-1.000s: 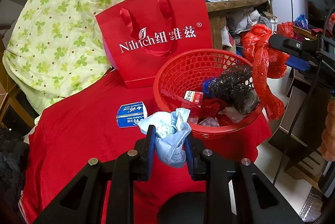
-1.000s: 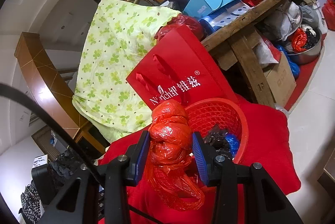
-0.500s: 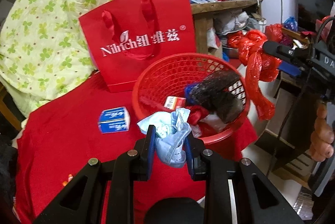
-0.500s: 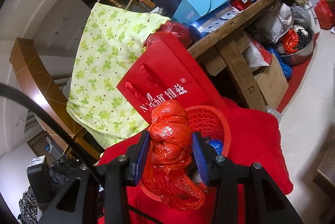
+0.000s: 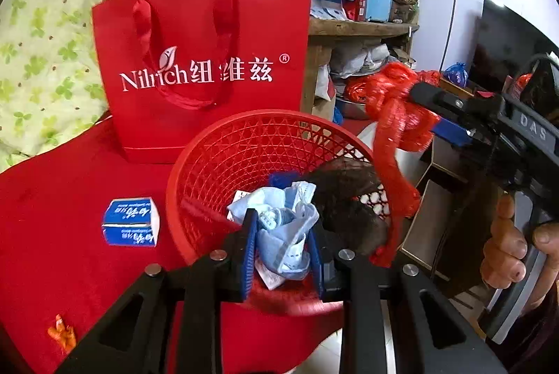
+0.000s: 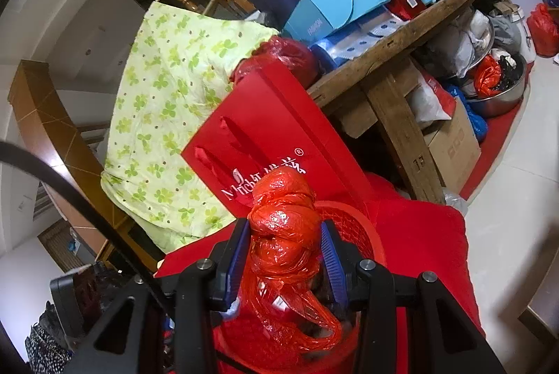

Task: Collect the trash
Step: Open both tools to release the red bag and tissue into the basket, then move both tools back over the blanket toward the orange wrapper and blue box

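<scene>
The red basket (image 5: 223,164) mouth is open above, though the gift bag (image 5: 202,66) seemingly crowds its far rim

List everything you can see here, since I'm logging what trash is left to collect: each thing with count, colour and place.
basket: one, red mesh, on the red cloth, dark trash inside
red cloth: one, covers the surface
gift bag: one, red, white lettering, upright behind the basket
small box: one, blue and white, on the cloth left of the basket
orange scrap: one, on the cloth, near left
floral quilt: one, green and white, behind the bag
wooden shelf: one, brown, piled with blue boxes
crumpled mask: one, pale blue, in the left tongs, over the basket
plastic bag: one, red, in the right tongs
hand: one, on the right tongs' handle
</scene>
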`<action>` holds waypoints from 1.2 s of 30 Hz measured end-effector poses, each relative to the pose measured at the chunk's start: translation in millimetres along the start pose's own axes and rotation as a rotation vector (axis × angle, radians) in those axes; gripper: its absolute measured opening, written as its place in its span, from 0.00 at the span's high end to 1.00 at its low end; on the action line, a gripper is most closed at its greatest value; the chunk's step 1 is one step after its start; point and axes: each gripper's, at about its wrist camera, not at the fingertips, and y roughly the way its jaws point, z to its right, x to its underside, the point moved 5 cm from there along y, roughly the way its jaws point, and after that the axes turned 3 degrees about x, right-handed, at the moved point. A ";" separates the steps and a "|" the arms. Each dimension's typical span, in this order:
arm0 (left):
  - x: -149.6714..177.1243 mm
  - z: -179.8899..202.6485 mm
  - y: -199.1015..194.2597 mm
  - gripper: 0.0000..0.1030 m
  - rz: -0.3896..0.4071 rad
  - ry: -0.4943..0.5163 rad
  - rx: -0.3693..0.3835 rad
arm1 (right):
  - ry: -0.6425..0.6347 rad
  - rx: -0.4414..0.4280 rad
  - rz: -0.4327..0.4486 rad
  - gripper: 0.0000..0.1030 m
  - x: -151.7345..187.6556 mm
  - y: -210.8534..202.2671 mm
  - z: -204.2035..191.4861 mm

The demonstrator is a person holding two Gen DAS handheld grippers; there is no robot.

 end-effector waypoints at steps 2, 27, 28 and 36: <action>-1.2 -3.9 11.6 0.59 0.005 0.015 -0.002 | 0.005 0.031 -0.029 0.55 -1.6 24.2 2.0; 177.6 -170.4 -128.4 0.32 -0.018 -0.205 -0.405 | -0.101 -0.091 -0.126 0.39 60.8 4.8 -91.9; 192.1 -182.4 -137.2 0.32 -0.027 -0.235 -0.436 | -0.115 -0.103 -0.128 0.39 62.6 4.6 -100.8; 264.2 -232.2 -179.9 0.32 -0.038 -0.397 -0.534 | -0.263 -0.216 -0.253 0.39 118.9 26.4 -194.2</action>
